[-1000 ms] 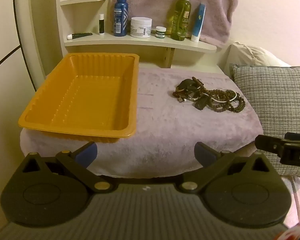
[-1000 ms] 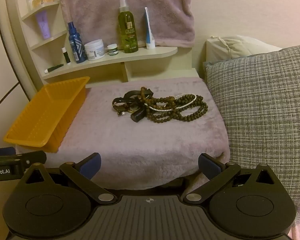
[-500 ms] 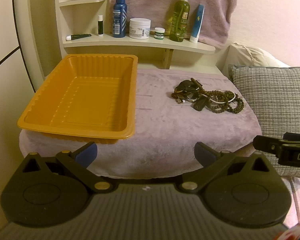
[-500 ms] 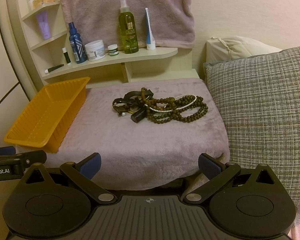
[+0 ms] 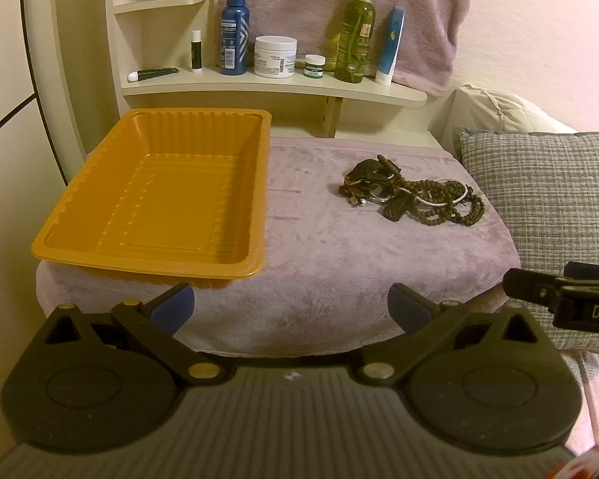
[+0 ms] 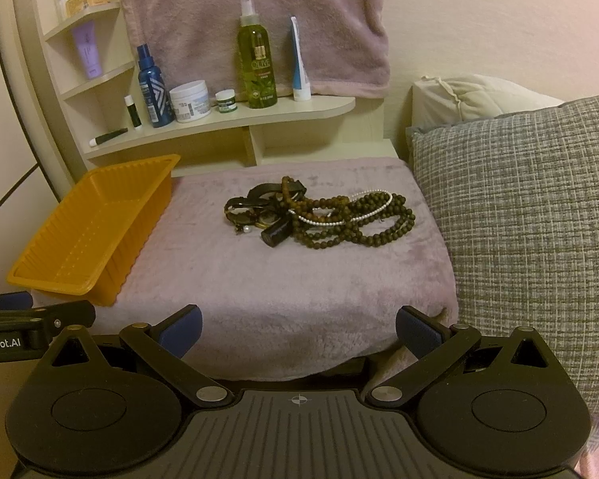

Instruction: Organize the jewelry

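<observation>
Both hand-held grippers, left (image 5: 291, 305) and right (image 6: 297, 329), gape empty; jewelry pile (image 6: 319, 211) looks light, limp, tangled — pinch a protruding bead loop.

- You are in a home bedroom: a grey woven pillow (image 6: 531, 215) and a cream pillow (image 6: 475, 95) sit beside a plush mauve-covered surface (image 6: 283, 279).
- Before you, a cream corner shelf (image 6: 227, 119) holds toiletries: an olive spray bottle (image 6: 255, 64), a blue spray bottle (image 5: 234, 34) and a white cream jar (image 5: 275, 56).
- A mauve towel (image 6: 259, 8) hangs behind them.
</observation>
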`<action>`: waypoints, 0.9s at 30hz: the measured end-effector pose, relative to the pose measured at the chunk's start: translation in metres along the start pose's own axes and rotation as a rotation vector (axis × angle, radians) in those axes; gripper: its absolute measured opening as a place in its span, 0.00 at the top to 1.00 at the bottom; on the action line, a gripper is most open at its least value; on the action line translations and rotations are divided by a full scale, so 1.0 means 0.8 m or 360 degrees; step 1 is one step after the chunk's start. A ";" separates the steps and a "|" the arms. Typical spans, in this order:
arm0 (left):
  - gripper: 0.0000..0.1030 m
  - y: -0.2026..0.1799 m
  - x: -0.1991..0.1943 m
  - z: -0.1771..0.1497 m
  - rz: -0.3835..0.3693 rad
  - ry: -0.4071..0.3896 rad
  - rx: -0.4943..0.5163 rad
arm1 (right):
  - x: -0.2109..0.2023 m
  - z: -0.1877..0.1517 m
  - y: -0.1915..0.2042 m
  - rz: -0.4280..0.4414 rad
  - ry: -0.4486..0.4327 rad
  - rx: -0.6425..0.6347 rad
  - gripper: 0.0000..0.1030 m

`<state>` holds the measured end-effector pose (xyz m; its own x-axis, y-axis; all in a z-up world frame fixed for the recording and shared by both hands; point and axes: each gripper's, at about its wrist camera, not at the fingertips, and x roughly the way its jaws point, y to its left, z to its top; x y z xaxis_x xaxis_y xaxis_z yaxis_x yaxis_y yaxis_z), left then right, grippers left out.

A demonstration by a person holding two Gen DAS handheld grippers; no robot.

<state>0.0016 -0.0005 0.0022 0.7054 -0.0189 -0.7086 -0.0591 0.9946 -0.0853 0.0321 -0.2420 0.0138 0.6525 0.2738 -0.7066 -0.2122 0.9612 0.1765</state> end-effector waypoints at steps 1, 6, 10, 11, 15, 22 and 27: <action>0.01 0.000 0.000 0.000 -0.0002 0.0002 0.0000 | 0.000 0.000 0.000 -0.0001 -0.0001 0.0000 0.00; 0.01 0.000 0.000 0.000 -0.0005 0.0003 -0.0001 | 0.000 0.000 0.000 -0.0001 -0.0001 0.0000 0.00; 0.01 -0.001 0.001 0.002 -0.0007 0.0006 0.0000 | 0.001 0.000 0.000 -0.0002 -0.0002 0.0000 0.00; 0.01 -0.002 0.001 0.002 -0.0006 0.0006 0.0001 | 0.001 0.000 0.000 -0.0001 -0.0001 0.0000 0.00; 0.01 -0.002 0.001 0.002 -0.0007 0.0007 -0.0001 | 0.001 -0.001 0.000 0.0000 -0.0001 0.0000 0.00; 0.01 -0.002 0.002 0.002 -0.0008 0.0006 -0.0002 | 0.001 0.000 0.000 0.0000 0.0000 0.0002 0.00; 0.01 -0.002 0.002 0.001 -0.0013 0.0008 -0.0006 | 0.001 0.001 0.000 0.0000 -0.0001 0.0003 0.00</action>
<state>0.0037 -0.0023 0.0018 0.7021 -0.0276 -0.7115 -0.0558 0.9940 -0.0937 0.0328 -0.2417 0.0139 0.6529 0.2738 -0.7063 -0.2107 0.9612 0.1778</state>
